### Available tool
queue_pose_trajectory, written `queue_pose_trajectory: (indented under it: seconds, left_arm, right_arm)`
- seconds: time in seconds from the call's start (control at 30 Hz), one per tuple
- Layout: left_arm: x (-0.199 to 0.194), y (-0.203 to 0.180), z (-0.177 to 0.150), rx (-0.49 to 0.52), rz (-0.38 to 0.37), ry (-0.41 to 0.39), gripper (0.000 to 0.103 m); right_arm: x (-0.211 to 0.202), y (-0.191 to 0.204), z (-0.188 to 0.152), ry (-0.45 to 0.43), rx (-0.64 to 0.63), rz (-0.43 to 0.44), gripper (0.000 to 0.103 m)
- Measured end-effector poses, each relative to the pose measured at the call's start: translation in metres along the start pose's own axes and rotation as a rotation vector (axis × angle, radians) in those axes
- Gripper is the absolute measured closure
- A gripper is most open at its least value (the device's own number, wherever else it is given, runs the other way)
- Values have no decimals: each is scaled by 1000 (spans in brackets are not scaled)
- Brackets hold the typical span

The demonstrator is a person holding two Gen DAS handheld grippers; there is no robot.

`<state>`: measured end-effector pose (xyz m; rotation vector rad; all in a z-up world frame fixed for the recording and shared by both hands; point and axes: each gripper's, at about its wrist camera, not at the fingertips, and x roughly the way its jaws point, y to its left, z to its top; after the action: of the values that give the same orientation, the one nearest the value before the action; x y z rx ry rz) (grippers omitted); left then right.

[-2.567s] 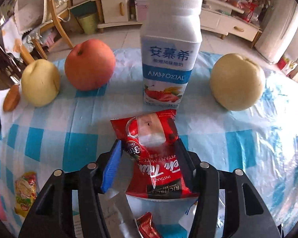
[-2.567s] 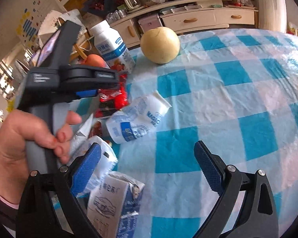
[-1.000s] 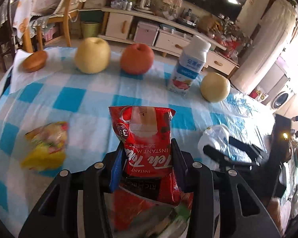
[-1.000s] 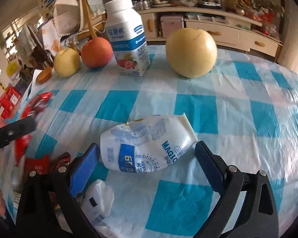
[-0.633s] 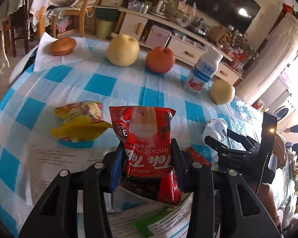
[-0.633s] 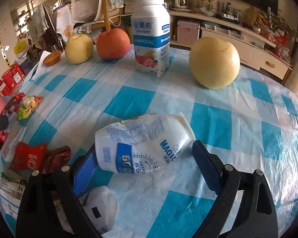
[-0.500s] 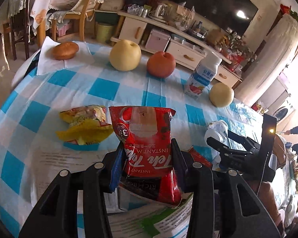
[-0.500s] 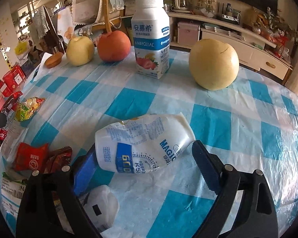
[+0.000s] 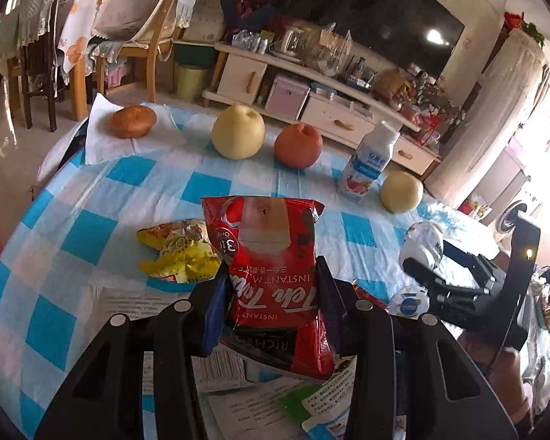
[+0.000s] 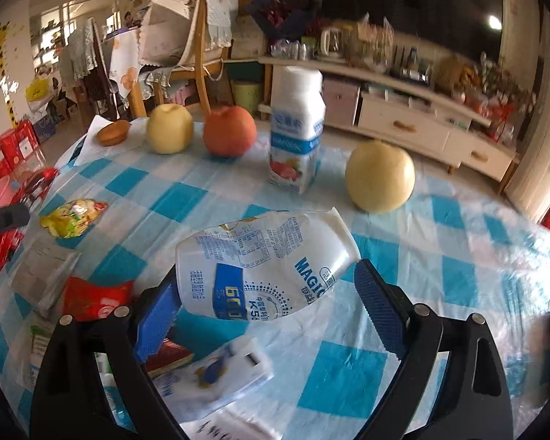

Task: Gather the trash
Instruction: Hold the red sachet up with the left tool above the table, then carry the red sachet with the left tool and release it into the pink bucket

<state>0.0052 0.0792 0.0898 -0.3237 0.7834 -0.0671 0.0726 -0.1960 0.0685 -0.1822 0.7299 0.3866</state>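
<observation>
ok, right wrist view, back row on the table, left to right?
Brown bun on a white napkin → pale pear → red apple → upright yogurt bottle → second pale pear.

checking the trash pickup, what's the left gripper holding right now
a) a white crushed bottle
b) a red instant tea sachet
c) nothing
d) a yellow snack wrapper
b, in the left wrist view the left gripper has its fingers clamped on both sides of the red instant tea sachet, held above the table.
</observation>
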Motion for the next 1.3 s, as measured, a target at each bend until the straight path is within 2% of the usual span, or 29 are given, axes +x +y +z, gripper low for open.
queue_pose_trajectory:
  seconds: [0.2, 0.33, 0.53, 0.8, 1.03, 1.23, 1.3]
  left_arm:
    - [-15, 3, 3, 15, 8, -38, 58]
    - [-25, 7, 4, 24, 14, -58, 58]
    - [-41, 20, 8, 14, 27, -88, 58]
    - [-61, 48, 17, 0, 113, -129, 58]
    - [-83, 93, 29, -71, 197, -173, 58]
    - [-115, 159, 39, -195, 284, -225, 58]
    - [-127, 186, 39, -239, 341, -240, 58]
  right_arm:
    - [-30, 23, 1, -54, -6, -10, 12]
    - [-43, 31, 4, -79, 35, 16, 12]
    - [-46, 53, 0, -68, 71, 59, 12]
    - [-47, 100, -5, -40, 80, 136, 12]
    - [-48, 169, 11, -39, 5, 242, 12]
    - [-45, 255, 38, -52, -111, 358, 12]
    - [-43, 282, 47, -55, -155, 390, 12]
